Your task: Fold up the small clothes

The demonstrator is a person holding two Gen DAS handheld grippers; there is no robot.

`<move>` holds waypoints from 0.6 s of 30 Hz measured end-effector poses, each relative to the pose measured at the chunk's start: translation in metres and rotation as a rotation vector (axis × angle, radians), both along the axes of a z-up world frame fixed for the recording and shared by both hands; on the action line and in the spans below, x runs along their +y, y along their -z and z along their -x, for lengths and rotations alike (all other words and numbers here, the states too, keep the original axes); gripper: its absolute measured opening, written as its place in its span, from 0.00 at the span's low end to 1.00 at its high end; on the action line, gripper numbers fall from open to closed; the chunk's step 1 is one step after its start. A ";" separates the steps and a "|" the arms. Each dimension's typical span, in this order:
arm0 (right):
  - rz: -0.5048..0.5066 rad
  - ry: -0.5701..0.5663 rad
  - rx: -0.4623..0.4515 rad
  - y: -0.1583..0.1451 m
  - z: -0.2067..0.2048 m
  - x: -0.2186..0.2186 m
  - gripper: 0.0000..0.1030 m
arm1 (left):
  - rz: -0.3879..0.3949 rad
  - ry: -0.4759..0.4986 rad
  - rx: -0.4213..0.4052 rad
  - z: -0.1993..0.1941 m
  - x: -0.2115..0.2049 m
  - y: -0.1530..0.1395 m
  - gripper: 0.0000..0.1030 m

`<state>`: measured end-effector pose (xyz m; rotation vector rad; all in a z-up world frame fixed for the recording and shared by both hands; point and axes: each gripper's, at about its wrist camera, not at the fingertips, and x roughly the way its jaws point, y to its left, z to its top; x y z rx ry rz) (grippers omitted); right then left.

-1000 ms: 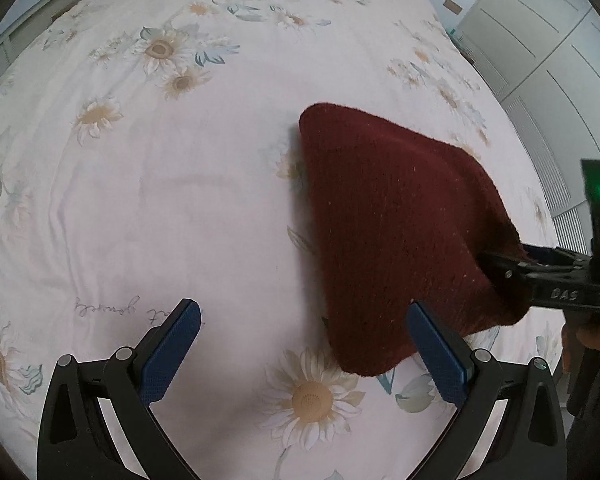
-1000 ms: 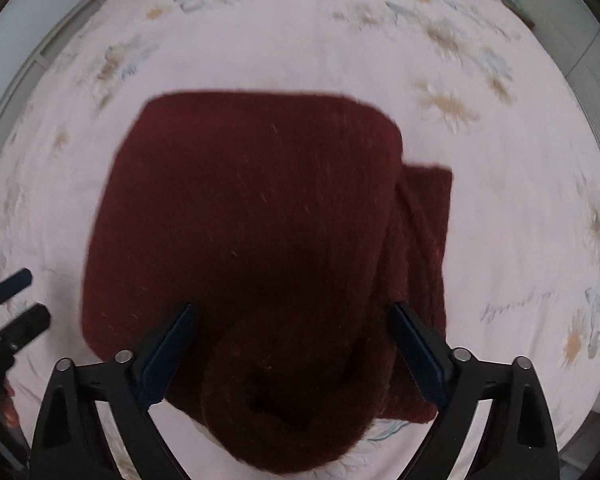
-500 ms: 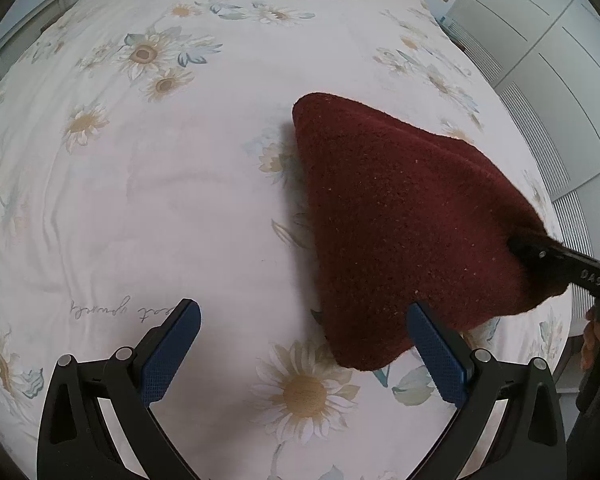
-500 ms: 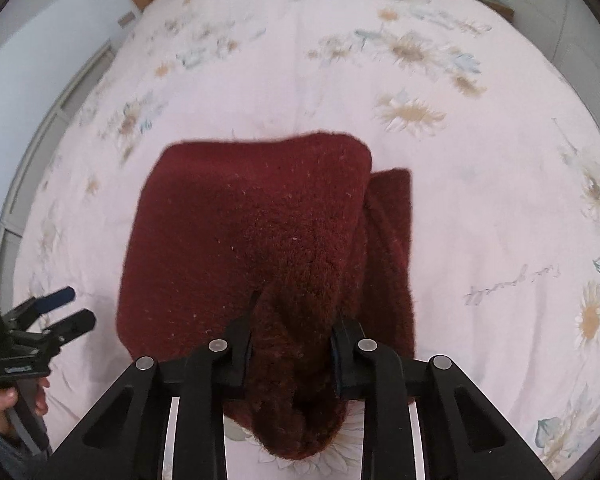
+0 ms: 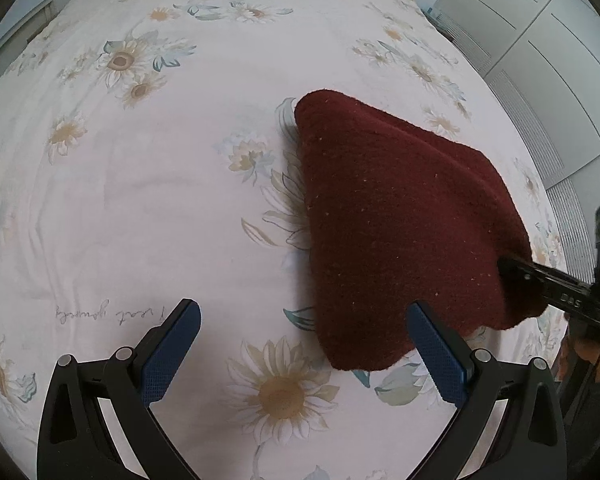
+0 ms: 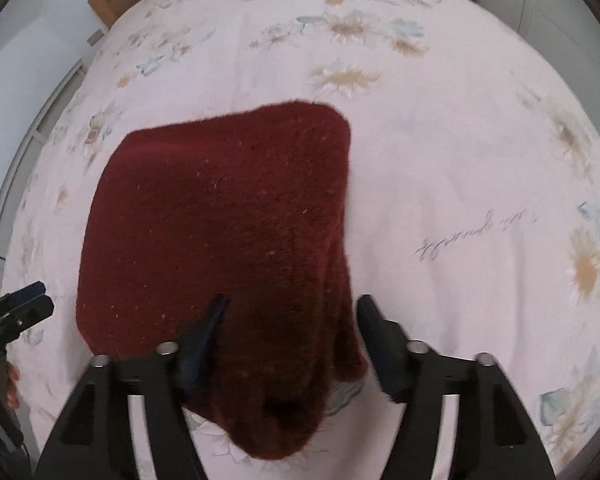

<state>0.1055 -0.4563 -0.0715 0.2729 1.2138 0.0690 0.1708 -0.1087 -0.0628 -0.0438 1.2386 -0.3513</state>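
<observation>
A dark red knitted garment (image 5: pixel 400 216) lies folded on the floral bedsheet (image 5: pixel 160 200); it also shows in the right wrist view (image 6: pixel 228 232). My left gripper (image 5: pixel 300 344) is open and empty, hovering over the sheet just left of the garment's near corner. My right gripper (image 6: pixel 292 332) has its jaws partly apart around a bunched near edge of the garment; the cloth sits between the pads, and the grip looks loosened. From the left wrist view the right gripper (image 5: pixel 516 272) reaches into the garment's right edge.
White wardrobe doors (image 5: pixel 540 60) stand to the right of the bed. A wooden headboard (image 6: pixel 112 4) is at the far end. The left gripper (image 6: pixel 20 304) shows at the left edge of the right wrist view.
My right gripper closed on the garment's near edge half a second ago and has now spread its jaws again. The garment's far fold has settled flatter. The left gripper stayed open and barely moved.
</observation>
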 end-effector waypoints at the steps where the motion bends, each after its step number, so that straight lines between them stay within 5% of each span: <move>1: 0.003 0.003 -0.006 -0.003 0.000 -0.002 0.78 | -0.005 0.000 0.001 -0.001 -0.001 0.000 0.99; 9: 0.046 0.003 -0.036 -0.028 -0.023 -0.007 0.85 | -0.034 0.027 -0.006 -0.035 -0.032 -0.005 0.99; 14: -0.003 0.001 0.002 -0.017 -0.041 -0.001 1.00 | -0.029 0.050 0.019 -0.055 -0.062 0.003 0.99; 18: -0.013 -0.011 0.031 0.003 -0.049 0.004 1.00 | -0.063 0.069 0.048 -0.064 -0.078 0.023 0.99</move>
